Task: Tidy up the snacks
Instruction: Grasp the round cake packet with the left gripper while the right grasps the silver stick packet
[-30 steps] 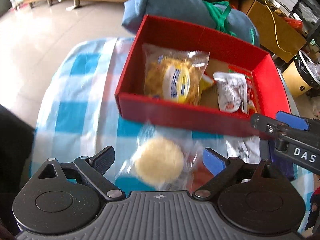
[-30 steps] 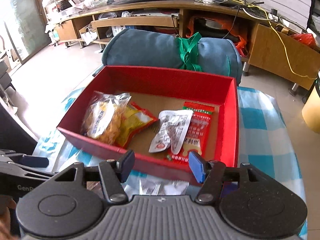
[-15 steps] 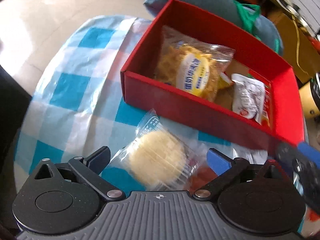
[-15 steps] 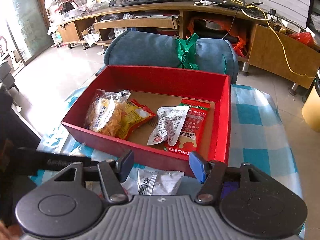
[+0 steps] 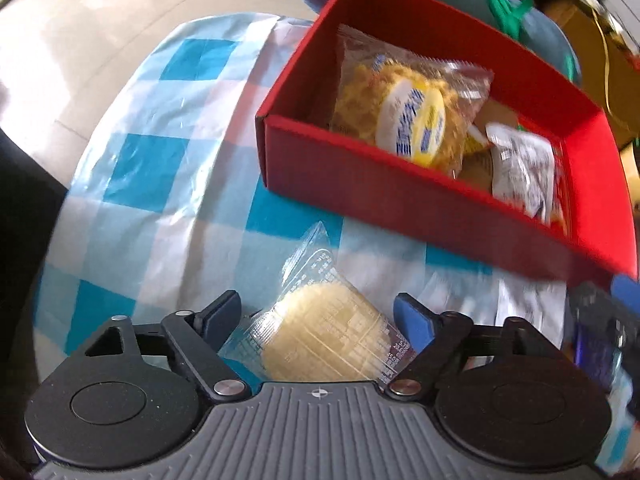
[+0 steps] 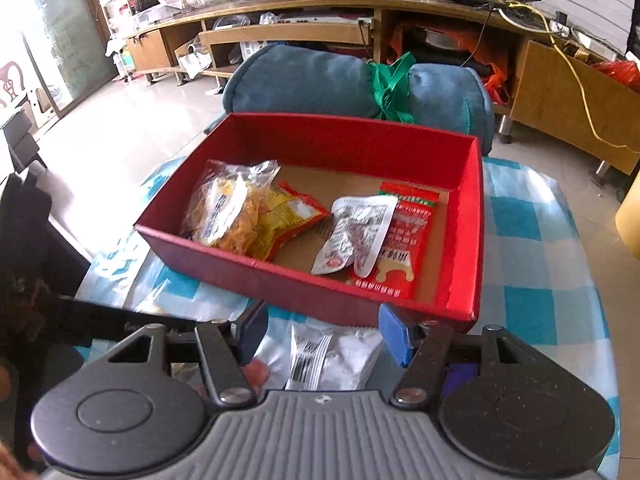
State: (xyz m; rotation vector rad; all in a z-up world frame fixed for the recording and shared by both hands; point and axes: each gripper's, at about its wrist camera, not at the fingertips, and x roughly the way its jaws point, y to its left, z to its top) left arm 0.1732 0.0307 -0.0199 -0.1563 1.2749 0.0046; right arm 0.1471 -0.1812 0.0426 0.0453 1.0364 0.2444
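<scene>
Since a second ago the left gripper point(image 5: 318, 314) has sunk toward the table and its jaws have just been closing, so the round pale cake in a clear wrapper point(image 5: 322, 334) now fills more of the gap between them. Its fingers stand apart on either side of the cake; the crinkled wrapper reaches close to both pads, but I cannot tell that either pad presses on it. The cake is a flat, crumbly-looking disc, and its wrapper has a printed, sealed tail pointing away from the fingers.

Beyond the left fingertips, across a strip of glossy blue-and-white checked tablecloth point(image 5: 152, 168), stands the red cardboard box point(image 5: 360, 184), open-topped with a brown floor. Its near wall lies between the cake and the snacks inside: a clear bag of golden crisps with a yellow-and-white label point(image 5: 408, 120) and a small white sachet point(image 5: 520, 168).

The right gripper point(image 6: 324, 330) has hardly shifted. Its fingers are apart above a flat white packet with a barcode point(image 6: 320, 360) lying on the cloth, not visibly pinched. Just ahead of its tips rises the box's near wall, and inside a red printed pouch point(image 6: 404, 240) lies under the sachet. Behind the box sits a rolled blue cushion tied with green strap point(image 6: 352, 80).
</scene>
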